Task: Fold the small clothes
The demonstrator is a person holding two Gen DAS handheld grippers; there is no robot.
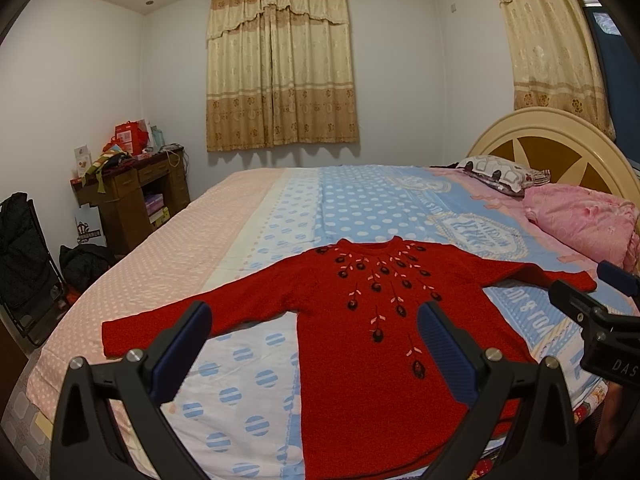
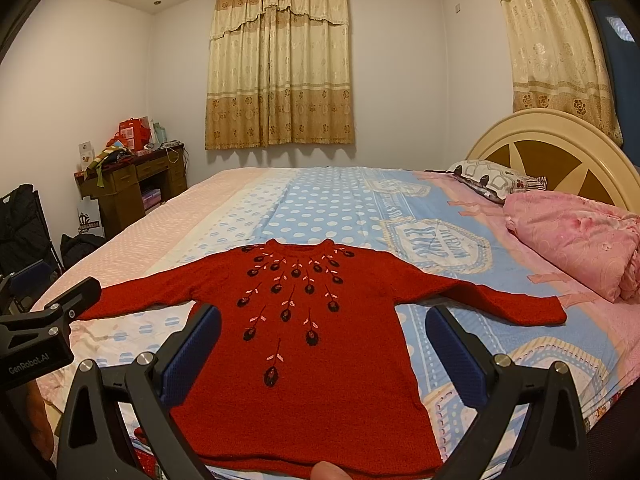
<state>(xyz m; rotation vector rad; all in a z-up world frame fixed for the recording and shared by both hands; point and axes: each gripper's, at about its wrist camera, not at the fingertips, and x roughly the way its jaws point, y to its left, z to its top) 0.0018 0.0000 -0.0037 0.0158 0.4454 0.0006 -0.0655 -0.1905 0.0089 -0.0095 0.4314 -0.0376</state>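
A red sweater (image 1: pixel 384 320) lies flat on the bed (image 1: pixel 280 208), front up, neck toward the far wall and hem at the near edge. Both sleeves are spread straight out to the sides, one reaching onto the pink dotted part of the bedcover, the other onto the blue part with lettering. The knit is coarse and a deep, even red. From the round neckline a fan of dark stems runs down the chest, each ending in a dark round flower with small pink leaves beside it; the longest stem ends at the lowest flower near the middle of the body. The cloth shows no folds, only slight ripples along the hem in the right wrist view.

The left hand-held gripper (image 1: pixel 316 340) hovers above the sweater's left half with its jaws spread wide, holding nothing; one blue-padded finger shows over the left sleeve, the other over the body. The right hand-held gripper (image 2: pixel 322 344) hangs over the body, also wide apart and empty, its fingers framing the lower flowers. Each gripper shows at the edge of the other's view. A fingertip (image 2: pixel 326 471) shows at the bottom edge of the right wrist view, just at the hem.

At the head of the bed sit a pink quilt (image 1: pixel 580 220) and a patterned pillow (image 1: pixel 496 172) before a cream headboard (image 1: pixel 560 144).
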